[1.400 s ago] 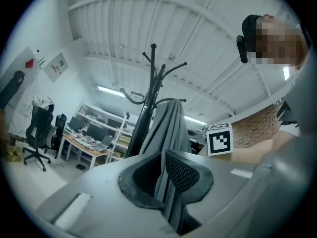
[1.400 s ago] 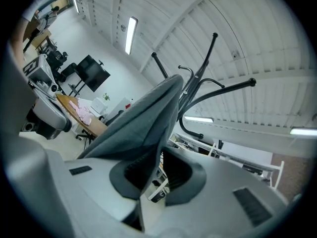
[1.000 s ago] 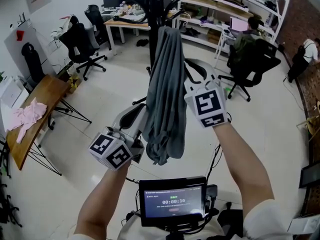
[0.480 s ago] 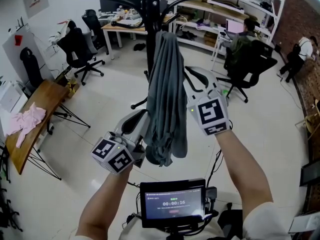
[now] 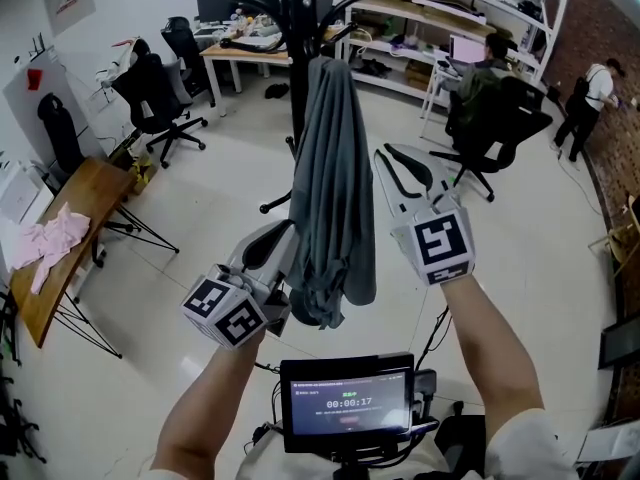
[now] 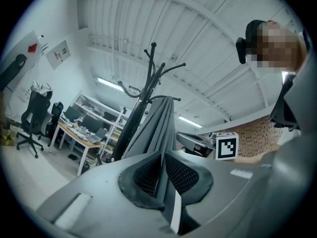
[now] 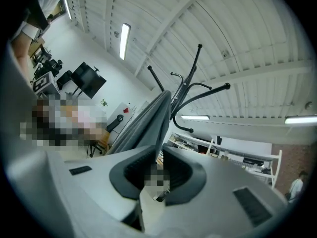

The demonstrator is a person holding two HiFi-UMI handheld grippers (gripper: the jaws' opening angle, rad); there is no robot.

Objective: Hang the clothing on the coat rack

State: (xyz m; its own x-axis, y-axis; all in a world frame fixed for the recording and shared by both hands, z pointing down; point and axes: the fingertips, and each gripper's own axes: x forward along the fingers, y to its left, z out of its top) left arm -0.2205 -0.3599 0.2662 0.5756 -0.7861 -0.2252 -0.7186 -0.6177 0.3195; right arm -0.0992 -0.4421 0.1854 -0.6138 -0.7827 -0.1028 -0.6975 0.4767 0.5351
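**A:** Where is the clothing?

**B:** The long grey cloth garment [image 5: 330, 198] hangs in a narrow bundle beside the pole of the black metal coat rack [image 5: 298, 28]. Its top is up among the rack's curved arms. It looks caught on one of them, though I cannot tell which.

**A:** And the left gripper [image 5: 278, 256]?

**B:** Down at the garment's lower end. In the left gripper view its jaws are closed almost together, with a fold of the grey fabric [image 6: 159, 128] pinched between the ribbed pads [image 6: 181, 175]. The fabric runs up from there towards the rack [image 6: 143, 90].

**A:** The right gripper [image 5: 398, 163]?

**B:** It holds nothing. Its jaws are well apart, just to the right of the garment at about mid-height, with floor showing between them in the head view. In the right gripper view the cloth [image 7: 148, 118] lies beyond the open gap rather than inside it.

**A:** So which step is this?

**B:** I judge the hanging itself is done and this is the letting go: one side is free and the other is not yet.

**A:** What does the next move need?

**B:** The left jaws should open without tugging down, since a pull could drag the top off its arm. Then the gripper should back away clear of the folds and check that the garment hangs on its own.
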